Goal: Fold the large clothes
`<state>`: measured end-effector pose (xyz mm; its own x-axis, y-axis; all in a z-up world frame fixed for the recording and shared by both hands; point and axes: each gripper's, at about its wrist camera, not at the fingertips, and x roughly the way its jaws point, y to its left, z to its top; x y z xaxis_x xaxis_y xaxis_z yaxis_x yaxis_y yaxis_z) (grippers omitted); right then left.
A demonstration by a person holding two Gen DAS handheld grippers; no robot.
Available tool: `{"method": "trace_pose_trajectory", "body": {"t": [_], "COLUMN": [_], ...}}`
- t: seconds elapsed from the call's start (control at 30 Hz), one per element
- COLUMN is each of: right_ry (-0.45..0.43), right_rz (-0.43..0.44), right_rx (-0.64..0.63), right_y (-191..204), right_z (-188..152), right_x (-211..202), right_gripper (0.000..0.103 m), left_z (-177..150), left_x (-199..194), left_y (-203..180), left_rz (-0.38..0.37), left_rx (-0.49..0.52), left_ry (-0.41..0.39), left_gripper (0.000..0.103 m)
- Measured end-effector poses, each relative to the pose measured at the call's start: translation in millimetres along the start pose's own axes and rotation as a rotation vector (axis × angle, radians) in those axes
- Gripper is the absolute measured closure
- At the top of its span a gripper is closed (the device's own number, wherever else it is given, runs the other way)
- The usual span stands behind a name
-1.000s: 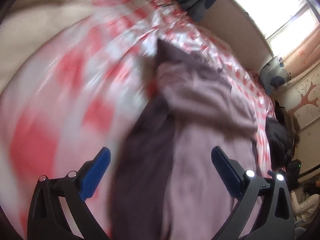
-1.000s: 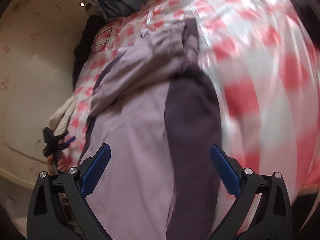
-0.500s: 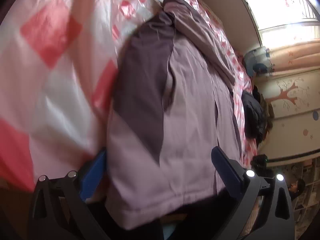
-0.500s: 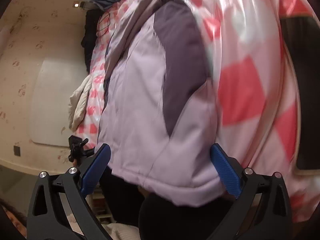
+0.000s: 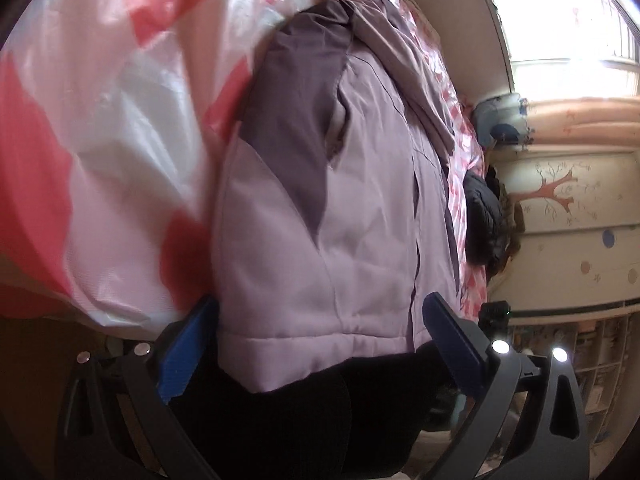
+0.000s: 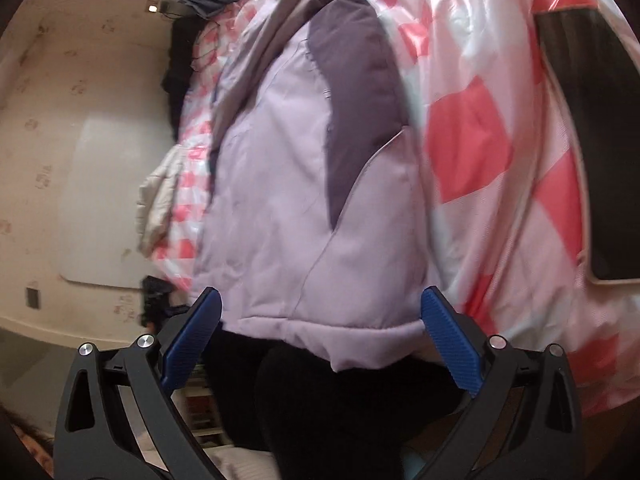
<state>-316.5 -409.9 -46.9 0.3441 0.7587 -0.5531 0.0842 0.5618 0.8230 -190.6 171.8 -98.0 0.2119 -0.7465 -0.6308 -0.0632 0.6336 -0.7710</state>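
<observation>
Jacket [image 5: 340, 208] fills mid-frame on the checked sheet [image 5: 120, 128], hem hanging at the bottom. Left gripper [image 5: 320, 344] and right gripper [image 6: 320, 332] both gape, holding nothing. Risk, I judge: pinching one layer only, or slick sheet too.

The left finger [image 5: 188, 354] of the left gripper is partly hidden behind the jacket [image 5: 320, 208] hem. The checkered sheet [image 5: 100, 160] is motion-blurred. In the right wrist view, the jacket's [image 6: 304, 200] collar end is cut off at the top edge.
</observation>
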Motion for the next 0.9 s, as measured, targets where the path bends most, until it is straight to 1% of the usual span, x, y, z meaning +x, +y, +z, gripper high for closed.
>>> {"method": "trace_pose_trajectory", "body": {"t": [0.03, 0.07, 0.1, 0.13, 0.17, 0.2, 0.23, 0.27, 0.3, 0.33, 0.37, 0.4, 0.47, 0.53, 0.57, 0.6, 0.67, 0.7, 0.73, 0.77, 0.8, 0.83, 0.87, 0.9], "right_ry": [-0.002, -0.012, -0.021, -0.030, -0.031, -0.018, -0.004, 0.012, 0.045, 0.064, 0.086, 0.093, 0.095, 0.075, 0.065, 0.063, 0.086, 0.099, 0.105, 0.105, 0.101, 0.096, 0.089, 0.086], "right_rz": [0.044, 0.128, 0.168, 0.170, 0.125, 0.038, -0.017, -0.052, -0.088, -0.113, -0.113, -0.081, 0.006, 0.082, 0.130, 0.131, 0.071, 0.050, 0.035, 0.043, 0.072, 0.078, 0.068, 0.052], "right_rx": [-0.007, -0.031, -0.050, -0.062, -0.063, -0.056, -0.042, -0.019, 0.017, 0.032, 0.039, 0.043, 0.040, 0.018, 0.013, 0.014, 0.034, 0.042, 0.051, 0.061, 0.061, 0.044, 0.027, 0.023], "right_y": [3, 12, 17, 22, 23, 20, 15, 7, -4, -10, -16, -19, -19, -13, -12, -14, -21, -27, -31, -35, -34, -32, -30, -30], "right_z": [-1, -1, -1, 1, 2, 4, 5, 5, 3, 1, -3, -6, -8, -6, -3, -1, 4, 6, 6, 6, 6, 5, 5, 5], "right_x": [-2, -6, -9, -12, -14, -12, -10, -6, 0, 3, 9, 11, 15, 15, 15, 14, 22, 23, 26, 25, 23, 21, 17, 15], "right_gripper": [0.006, 0.007, 0.007, 0.007, 0.007, 0.007, 0.007, 0.007, 0.007, 0.007, 0.007, 0.007, 0.007, 0.006, 0.006, 0.006, 0.006, 0.006, 0.006, 0.006, 0.006, 0.006, 0.006, 0.006], "left_z": [-2, -2, -2, -2, -2, -1, 0, 1, 1, 1, 0, 0, 3, 5, 6, 7, 10, 13, 14, 14, 13, 12, 12, 12], "left_x": [-2, -3, -7, -7, -2, 3, 10, 16, 23, 26, 26, 27, 25, 16, 14, 15, 26, 34, 34, 33, 29, 25, 23, 27], "left_y": [-5, -11, -20, -27, -31, -31, -27, -21, -13, -7, -5, -4, -5, -9, -12, -17, -15, -11, -8, -7, -8, -10, -10, -12], "left_rz": [-0.054, -0.107, -0.146, -0.141, -0.088, -0.048, -0.003, 0.020, 0.024, 0.019, 0.008, -0.018, -0.076, -0.153, -0.179, -0.172, -0.097, -0.045, -0.042, -0.055, -0.091, -0.133, -0.145, -0.125], "left_rx": [0.011, 0.024, 0.047, 0.068, 0.089, 0.097, 0.093, 0.079, 0.053, 0.041, 0.036, 0.027, 0.015, 0.034, 0.048, 0.068, 0.072, 0.054, 0.043, 0.036, 0.034, 0.039, 0.043, 0.054], "left_ry": [0.000, -0.012, -0.035, -0.040, -0.023, -0.005, 0.022, 0.045, 0.072, 0.082, 0.081, 0.071, 0.052, 0.026, 0.016, 0.014, 0.043, 0.062, 0.061, 0.051, 0.032, 0.013, 0.006, 0.013], "left_gripper": [0.006, 0.006, 0.006, 0.006, 0.006, 0.006, 0.006, 0.006, 0.006, 0.006, 0.006, 0.006, 0.006, 0.006, 0.006, 0.006, 0.006, 0.006, 0.006, 0.006, 0.006, 0.006, 0.006, 0.006]}}
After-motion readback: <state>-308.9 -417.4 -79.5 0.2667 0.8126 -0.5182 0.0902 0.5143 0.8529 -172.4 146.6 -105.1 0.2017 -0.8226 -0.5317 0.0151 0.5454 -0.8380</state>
